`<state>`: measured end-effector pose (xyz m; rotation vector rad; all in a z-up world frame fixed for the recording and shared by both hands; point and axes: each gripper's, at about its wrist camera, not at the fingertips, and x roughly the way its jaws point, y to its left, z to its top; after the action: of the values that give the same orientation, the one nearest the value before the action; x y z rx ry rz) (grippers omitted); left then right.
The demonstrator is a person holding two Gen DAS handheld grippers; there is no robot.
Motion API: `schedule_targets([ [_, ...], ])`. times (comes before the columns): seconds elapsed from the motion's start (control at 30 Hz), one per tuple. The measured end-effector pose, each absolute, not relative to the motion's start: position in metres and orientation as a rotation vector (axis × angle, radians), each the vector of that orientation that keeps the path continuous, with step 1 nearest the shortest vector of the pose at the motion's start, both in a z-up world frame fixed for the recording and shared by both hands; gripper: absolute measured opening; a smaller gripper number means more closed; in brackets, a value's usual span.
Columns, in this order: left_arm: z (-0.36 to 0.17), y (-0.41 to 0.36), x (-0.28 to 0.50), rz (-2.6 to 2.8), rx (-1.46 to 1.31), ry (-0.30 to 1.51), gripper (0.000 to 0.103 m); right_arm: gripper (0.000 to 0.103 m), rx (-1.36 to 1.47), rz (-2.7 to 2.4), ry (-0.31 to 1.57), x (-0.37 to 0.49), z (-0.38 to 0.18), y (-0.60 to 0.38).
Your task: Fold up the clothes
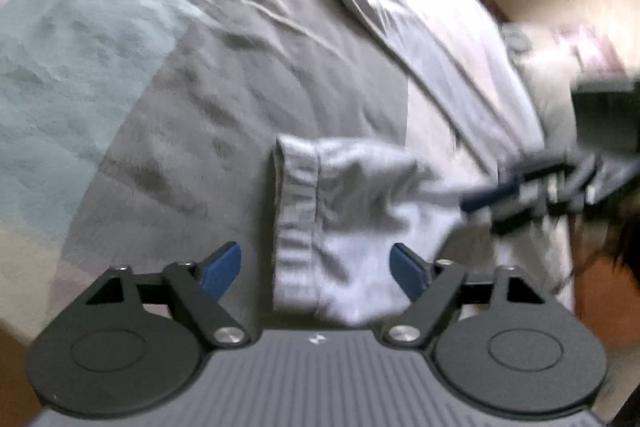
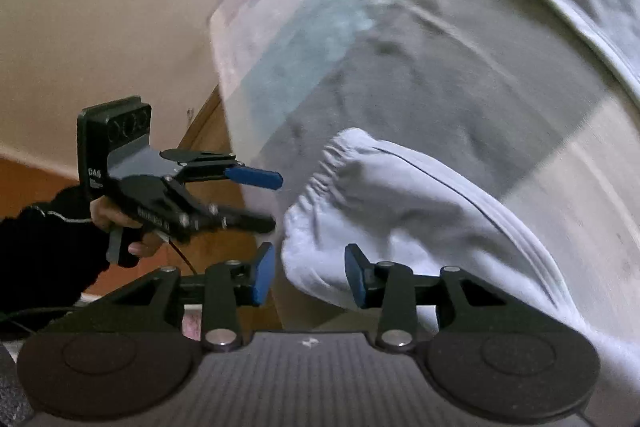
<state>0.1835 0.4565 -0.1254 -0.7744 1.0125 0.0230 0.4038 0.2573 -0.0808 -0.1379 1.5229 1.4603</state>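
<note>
A: Left wrist view first. The left gripper (image 1: 316,269) has its blue fingers (image 1: 222,269) spread wide, and the ribbed cuff (image 1: 298,223) of a pale grey garment (image 1: 360,211) lies between them, touched by neither pad.

B: And that garment sits on the bed cover (image 1: 100,75), a patchwork of grey and pale blue panels, all creased.

A: Right. Off at the right edge the right gripper (image 1: 492,195) comes in, blurred, close to the same cloth. Whether it touches, I cannot tell from here.

B: Over to the right wrist view. The right gripper (image 2: 310,275) has its pads partly apart, the gathered cuff (image 2: 320,187) of the garment (image 2: 400,211) in the gap between them, nothing pinched.

A: The cloth lies near the bed's corner, trailing off to the lower right.

B: And on the left, a hand (image 2: 116,223) in a dark sleeve (image 2: 44,251) holds the left gripper (image 2: 276,201), fingers apart, tips just beside the cuff.
</note>
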Motion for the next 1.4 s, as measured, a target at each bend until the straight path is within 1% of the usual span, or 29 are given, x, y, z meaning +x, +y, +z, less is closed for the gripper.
schedule_targets([
  [0.03,-0.129,0.46,0.186,0.032,-0.799,0.994,0.064,0.044,-0.117,1.444,1.529,0.405,-0.083,0.251],
  [0.07,-0.132,0.463,0.191,0.041,-0.799,0.985,0.056,0.044,-0.098,1.429,1.533,0.406,-0.086,0.246],
  [0.1,-0.136,0.466,0.196,0.049,-0.794,0.977,0.051,0.044,-0.079,1.414,1.538,0.406,-0.089,0.24],
  [0.2,-0.144,0.469,0.217,0.056,-0.664,0.975,0.045,0.044,-0.046,1.382,1.545,0.405,-0.098,0.229],
  [0.33,-0.148,0.457,0.234,0.019,-0.47,0.942,0.044,0.044,-0.042,1.363,1.544,0.399,-0.103,0.223],
  [0.43,-0.144,0.437,0.232,0.037,-0.34,0.943,0.044,0.045,-0.037,1.347,1.541,0.399,-0.102,0.214],
  [0.53,-0.143,0.409,0.231,0.067,-0.142,0.945,0.045,0.046,-0.016,1.32,1.54,0.4,-0.103,0.208],
  [0.63,-0.142,0.39,0.233,0.122,-0.04,0.951,0.044,0.046,-0.005,1.299,1.534,0.4,-0.103,0.207],
  [0.67,-0.14,0.385,0.234,0.133,-0.021,0.957,0.038,0.046,-0.007,1.296,1.532,0.399,-0.103,0.206],
  [0.7,-0.139,0.381,0.235,0.132,-0.007,0.962,0.028,0.046,-0.011,1.294,1.529,0.398,-0.102,0.205],
  [0.73,-0.138,0.376,0.236,0.135,0.016,0.968,0.028,0.047,-0.015,1.292,1.527,0.398,-0.101,0.204],
  [0.83,-0.135,0.37,0.238,0.143,0.034,0.981,0.021,0.047,-0.013,1.28,1.525,0.398,-0.1,0.198],
  [0.9,-0.126,0.378,0.238,0.155,-0.019,0.974,0.013,0.047,0.0,1.264,1.528,0.398,-0.099,0.19],
  [1.0,-0.106,0.393,0.237,0.204,-0.071,0.93,0.011,0.048,0.006,1.238,1.524,0.4,-0.097,0.178],
  [1.17,-0.078,0.415,0.25,0.236,-0.088,0.872,0.011,0.049,0.02,1.201,1.515,0.401,-0.094,0.159],
  [1.2,-0.076,0.418,0.256,0.237,-0.084,0.87,0.014,0.049,0.025,1.194,1.514,0.401,-0.095,0.156],
  [1.23,-0.078,0.419,0.262,0.241,-0.084,0.88,0.019,0.05,0.027,1.187,1.513,0.4,-0.095,0.153],
  [1.27,-0.079,0.421,0.269,0.245,-0.085,0.889,0.022,0.05,0.024,1.182,1.511,0.399,-0.096,0.151],
  [1.37,-0.08,0.425,0.28,0.288,-0.087,0.892,0.02,0.051,-0.006,1.17,1.5,0.393,-0.097,0.144],
  [1.4,-0.08,0.427,0.281,0.302,-0.093,0.888,0.022,0.052,-0.028,1.169,1.495,0.39,-0.097,0.142],
])
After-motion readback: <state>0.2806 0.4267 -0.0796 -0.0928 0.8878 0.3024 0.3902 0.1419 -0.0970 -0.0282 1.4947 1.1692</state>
